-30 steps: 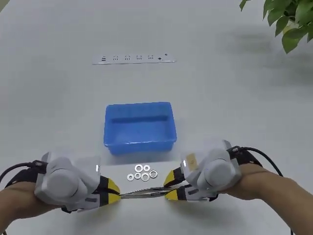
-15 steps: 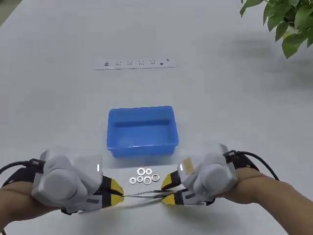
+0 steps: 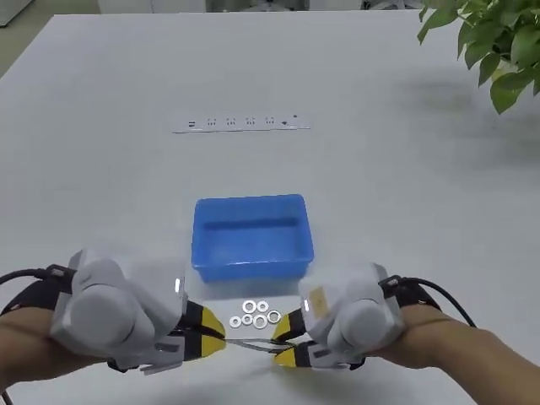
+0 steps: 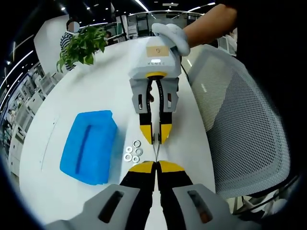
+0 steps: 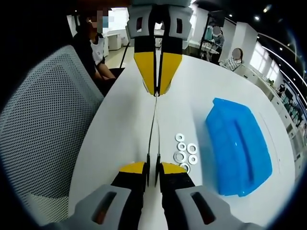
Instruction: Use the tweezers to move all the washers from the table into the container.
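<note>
Thin metal tweezers (image 3: 250,343) are held level between my two grippers, just in front of several small washers (image 3: 255,315) lying on the white table. My left gripper (image 3: 217,336) is shut on one end of the tweezers (image 4: 156,152). My right gripper (image 3: 282,344) is shut on the other end, where the two arms of the tweezers (image 5: 154,125) stand slightly apart. The washers (image 4: 133,151) (image 5: 185,154) lie between the tweezers and the blue container (image 3: 251,237). The container (image 4: 88,146) (image 5: 237,143) looks to have nothing in it.
A white power strip (image 3: 240,123) lies farther back on the table. A green plant (image 3: 489,38) hangs over the back right corner. A mesh office chair (image 4: 244,129) stands at the table's near edge, and people sit in the background.
The two grippers have drawn closer together along the tweezers. The head camera has tilted, so the container and washers sit lower in the picture.
</note>
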{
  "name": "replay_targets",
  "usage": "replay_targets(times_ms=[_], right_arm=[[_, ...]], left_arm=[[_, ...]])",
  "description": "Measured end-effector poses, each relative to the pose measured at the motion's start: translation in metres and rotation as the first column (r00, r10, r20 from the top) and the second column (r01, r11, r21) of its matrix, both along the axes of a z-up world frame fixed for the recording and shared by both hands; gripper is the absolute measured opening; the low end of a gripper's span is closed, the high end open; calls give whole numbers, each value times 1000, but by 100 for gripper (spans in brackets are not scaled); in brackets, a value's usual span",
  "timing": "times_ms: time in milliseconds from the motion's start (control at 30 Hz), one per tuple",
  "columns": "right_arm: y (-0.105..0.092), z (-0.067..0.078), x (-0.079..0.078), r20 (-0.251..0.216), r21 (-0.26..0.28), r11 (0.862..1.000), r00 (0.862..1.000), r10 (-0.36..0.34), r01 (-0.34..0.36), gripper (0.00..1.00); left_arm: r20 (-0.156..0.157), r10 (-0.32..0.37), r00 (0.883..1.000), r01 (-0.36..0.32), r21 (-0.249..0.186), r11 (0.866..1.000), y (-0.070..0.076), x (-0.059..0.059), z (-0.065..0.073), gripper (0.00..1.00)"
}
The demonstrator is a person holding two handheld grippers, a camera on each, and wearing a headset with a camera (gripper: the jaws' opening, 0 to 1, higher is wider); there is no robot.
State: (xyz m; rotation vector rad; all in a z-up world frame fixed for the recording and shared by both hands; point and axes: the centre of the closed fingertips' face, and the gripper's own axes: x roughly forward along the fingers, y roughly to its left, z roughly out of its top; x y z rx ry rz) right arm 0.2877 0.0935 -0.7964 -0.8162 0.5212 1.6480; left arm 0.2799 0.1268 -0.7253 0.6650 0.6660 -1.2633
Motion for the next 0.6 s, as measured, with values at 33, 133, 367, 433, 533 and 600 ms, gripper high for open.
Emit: replay_targets(times_ms=[33,133,367,433,533,600], right_arm=[[1,1,0,-2,5,1000,1000,-2,2,13],[4,3,-1,-5,17,1000,1000,-8,8,13],[12,8,-2,-21,43,999,999,-28,29,13],[14,9,-3,-25,53,998,999,-34,35,13],[16,10,-4,-30,59,997,999,-38,40,13],[17,10,-4,-34,62,997,999,-42,44,13]], left_arm=[[3,-3,1000,3,-5,1000,-1,1,4,6],[10,-14,1000,14,-6,1000,-3,2,11,6],[13,-28,1000,28,-44,999,-13,2,26,6],[21,-32,999,33,-63,997,-17,3,30,5],[18,-35,999,36,-78,996,-19,3,31,5],[17,-38,999,40,-81,996,-21,3,32,5]])
